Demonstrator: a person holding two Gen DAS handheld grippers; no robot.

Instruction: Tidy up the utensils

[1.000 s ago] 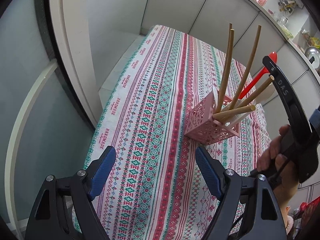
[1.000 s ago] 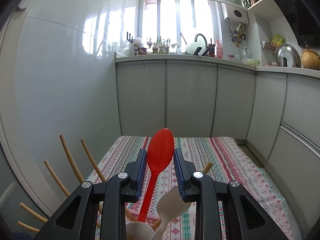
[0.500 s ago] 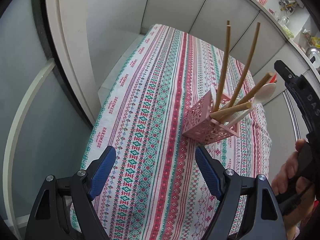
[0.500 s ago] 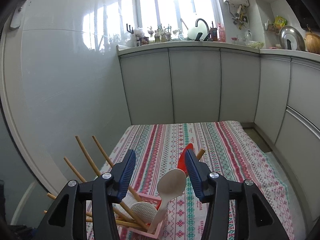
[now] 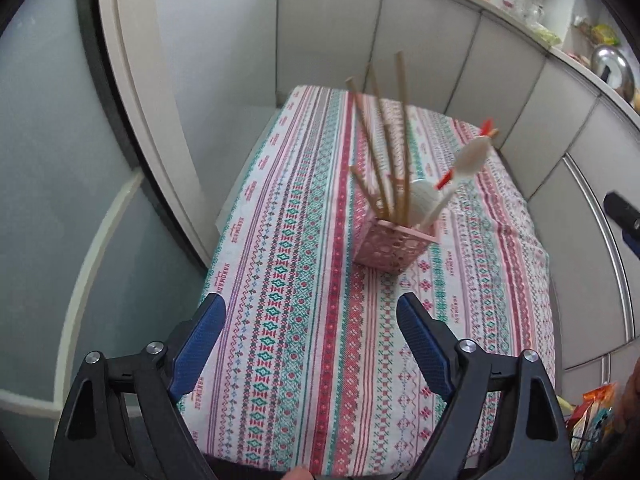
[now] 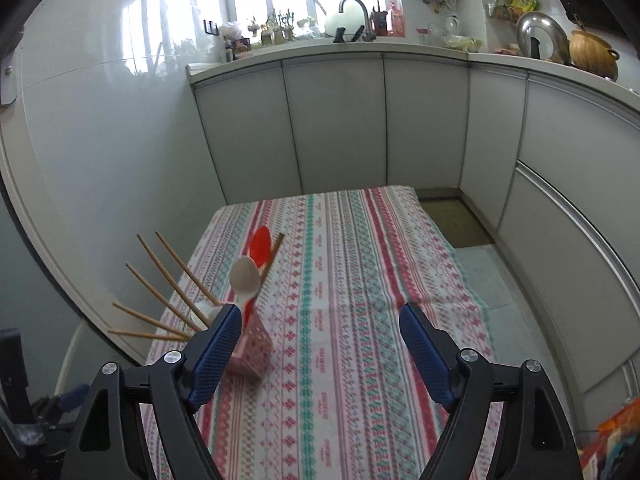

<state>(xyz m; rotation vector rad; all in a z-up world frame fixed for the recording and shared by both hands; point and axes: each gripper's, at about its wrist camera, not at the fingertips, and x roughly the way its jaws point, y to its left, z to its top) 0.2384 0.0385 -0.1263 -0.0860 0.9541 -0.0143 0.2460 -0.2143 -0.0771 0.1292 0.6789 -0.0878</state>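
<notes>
The right gripper (image 6: 320, 340) has just been opening — its jaws stand wide with nothing between them. The pink holder (image 6: 252, 354), with red spoon (image 6: 260, 242), white spoon (image 6: 245, 276) and chopsticks (image 6: 168, 276), sits just past its left finger. The left gripper (image 5: 310, 338) is wide and empty too — the holder lies ahead of it.

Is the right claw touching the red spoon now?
Apart. In the right wrist view the right claw, which has just been opening, holds nothing, and the red spoon stands in the pink basket, beyond the blue pads.
</notes>
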